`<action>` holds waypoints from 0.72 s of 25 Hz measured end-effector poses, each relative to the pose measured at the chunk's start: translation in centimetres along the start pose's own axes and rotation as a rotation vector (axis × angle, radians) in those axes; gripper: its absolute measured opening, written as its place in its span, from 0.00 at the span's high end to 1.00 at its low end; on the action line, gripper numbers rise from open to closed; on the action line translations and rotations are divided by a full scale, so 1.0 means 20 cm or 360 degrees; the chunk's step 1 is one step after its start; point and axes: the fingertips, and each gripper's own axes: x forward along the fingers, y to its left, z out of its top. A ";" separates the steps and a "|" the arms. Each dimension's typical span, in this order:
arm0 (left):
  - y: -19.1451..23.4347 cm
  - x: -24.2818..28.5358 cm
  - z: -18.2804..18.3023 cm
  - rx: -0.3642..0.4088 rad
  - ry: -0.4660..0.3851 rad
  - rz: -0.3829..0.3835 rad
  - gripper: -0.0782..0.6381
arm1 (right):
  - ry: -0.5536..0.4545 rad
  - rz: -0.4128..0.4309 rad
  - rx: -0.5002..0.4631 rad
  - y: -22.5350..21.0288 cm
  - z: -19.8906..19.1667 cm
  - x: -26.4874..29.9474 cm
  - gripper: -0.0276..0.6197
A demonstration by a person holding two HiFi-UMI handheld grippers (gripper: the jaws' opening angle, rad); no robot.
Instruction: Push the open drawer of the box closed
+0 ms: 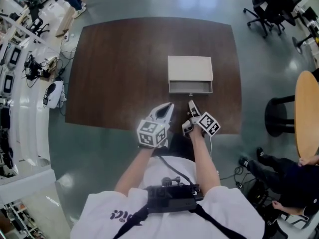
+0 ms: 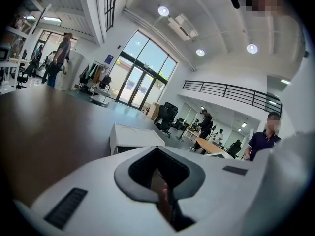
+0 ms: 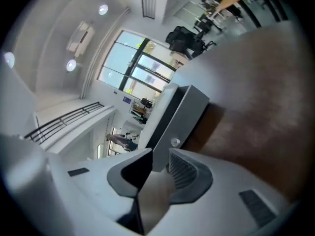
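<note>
A beige box [image 1: 190, 67] stands on the dark brown table [image 1: 119, 68], right of centre. Its drawer [image 1: 190, 87] sticks out a little toward me, with a small knob [image 3: 175, 142] on its front. My right gripper [image 1: 191, 104] hovers just in front of the drawer, tips a short way from the knob, and its jaws [image 3: 160, 157] stand apart with nothing between them. My left gripper [image 1: 170, 106] is beside it to the left, over the table's near edge. In the left gripper view the left gripper [image 2: 157, 151] has its jaws together and empty, and the box [image 2: 134, 136] lies ahead.
Black office chairs [image 1: 271, 6] stand beyond the table's far right corner. A round wooden table [image 1: 306, 113] and a seated person [image 1: 291, 180] are to my right. White desks with equipment [image 1: 20, 83] line the left side.
</note>
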 end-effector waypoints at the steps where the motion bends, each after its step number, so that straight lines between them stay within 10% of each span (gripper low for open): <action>1: 0.01 0.02 -0.01 -0.0012 0.0013 0.0008 0.88 | -0.0012 -0.0016 0.0106 -0.04 0.01 0.01 0.83; 6: 0.06 0.12 -0.03 -0.0053 0.0050 0.0046 0.88 | -0.0083 -0.0031 0.0455 -0.21 0.08 0.11 0.83; 18: 0.15 0.25 -0.05 -0.0112 0.0082 0.0099 0.88 | -0.0018 -0.0054 0.0531 -0.23 0.12 0.31 0.84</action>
